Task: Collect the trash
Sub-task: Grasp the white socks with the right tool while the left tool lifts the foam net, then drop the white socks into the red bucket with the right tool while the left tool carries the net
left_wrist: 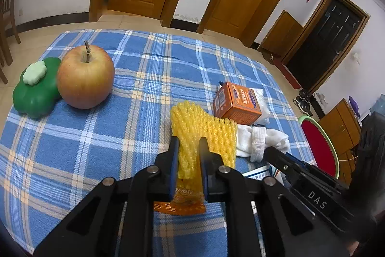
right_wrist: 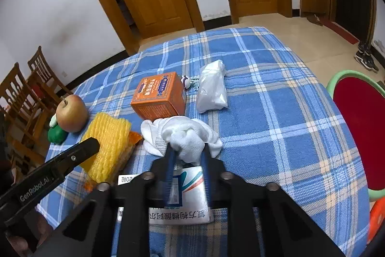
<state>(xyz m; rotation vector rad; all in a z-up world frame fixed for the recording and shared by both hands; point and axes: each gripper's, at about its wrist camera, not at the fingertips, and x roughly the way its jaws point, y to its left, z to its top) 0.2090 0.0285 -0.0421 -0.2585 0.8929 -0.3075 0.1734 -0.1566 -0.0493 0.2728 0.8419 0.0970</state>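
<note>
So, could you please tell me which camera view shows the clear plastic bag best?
The right wrist view: the plastic bag lies in full sight on the tablecloth, right of the orange box. In the left wrist view the box hides most of it.

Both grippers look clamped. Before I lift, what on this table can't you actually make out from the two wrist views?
- Orange wrapper, left wrist view: mostly covered by the yellow foam net and left gripper.
- White medicine box, right wrist view: print partly hidden by the right gripper and white sock.
- Small trinket behind the orange box: too small to identify.
</note>
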